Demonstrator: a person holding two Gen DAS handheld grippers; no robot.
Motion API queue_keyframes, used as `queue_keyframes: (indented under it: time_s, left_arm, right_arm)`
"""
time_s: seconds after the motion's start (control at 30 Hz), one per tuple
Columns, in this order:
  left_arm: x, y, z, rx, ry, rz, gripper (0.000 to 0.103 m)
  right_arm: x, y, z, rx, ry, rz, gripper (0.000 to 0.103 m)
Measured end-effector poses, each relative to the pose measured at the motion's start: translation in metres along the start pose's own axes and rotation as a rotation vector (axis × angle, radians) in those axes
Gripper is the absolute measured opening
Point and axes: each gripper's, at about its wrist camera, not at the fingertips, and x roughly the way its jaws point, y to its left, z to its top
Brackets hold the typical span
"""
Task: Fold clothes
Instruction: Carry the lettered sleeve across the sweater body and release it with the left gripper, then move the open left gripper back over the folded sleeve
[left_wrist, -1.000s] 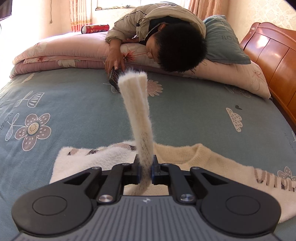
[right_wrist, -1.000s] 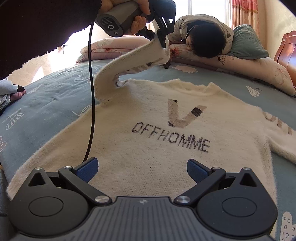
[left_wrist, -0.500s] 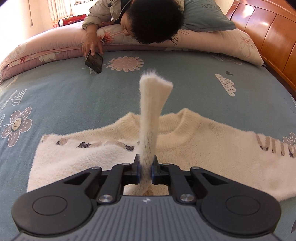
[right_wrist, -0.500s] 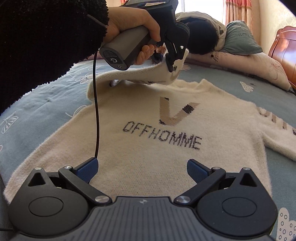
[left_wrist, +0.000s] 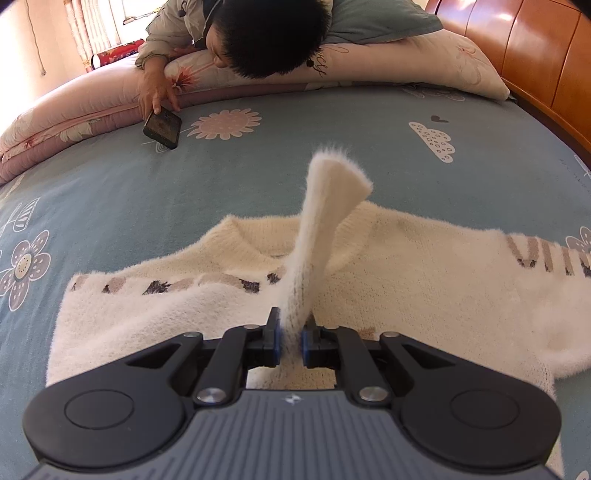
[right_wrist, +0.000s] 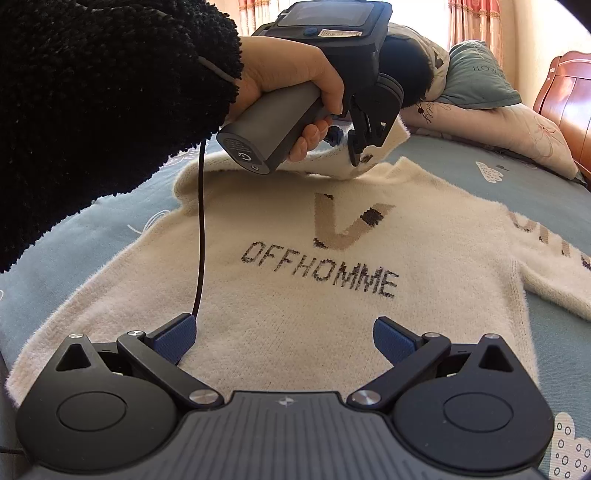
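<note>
The sweater (right_wrist: 314, 266) lies flat, front up, across the middle of the bed (left_wrist: 129, 192): soft, fuzzy and light, I judge, so it will droop wherever I lift it and is best taken by cuff or hem. My left gripper (left_wrist: 290, 341) has its jaws clamped on the sleeve (left_wrist: 325, 206), held low over the collar at upper centre. My right gripper (right_wrist: 282, 336) hovers at the hem, jaws wide apart (holding nothing).

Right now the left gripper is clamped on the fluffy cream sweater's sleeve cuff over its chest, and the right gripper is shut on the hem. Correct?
Not quite. The right gripper is open, its blue pads apart above the fluffy cream sweater, holding nothing, as the right wrist view shows. The left gripper is indeed clamped on the sleeve cuff.
</note>
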Motion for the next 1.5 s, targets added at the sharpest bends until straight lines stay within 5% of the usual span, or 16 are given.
queue_keyframes:
  time_s: [0.57, 1.23, 1.37, 1.5]
  left_arm:
    - [0.002, -0.005, -0.003, 0.016, 0.027, -0.04, 0.015]
    - [-0.036, -0.021, 0.005, 0.114, 0.019, -0.213, 0.037]
    - [-0.059, -0.003, 0.0, 0.155, -0.008, -0.197, 0.037]
    - [-0.081, 0.027, -0.007, 0.162, -0.042, -0.155, 0.052]
  right_arm:
    - [0.001, -0.002, 0.002, 0.008, 0.003, -0.01, 0.103]
    - [0.006, -0.005, 0.001, 0.017, 0.015, -0.028, 0.103]
    - [0.005, -0.011, 0.001, 0.033, 0.011, -0.033, 0.103]
    - [0.006, -0.017, 0.002, 0.06, 0.015, -0.048, 0.103]
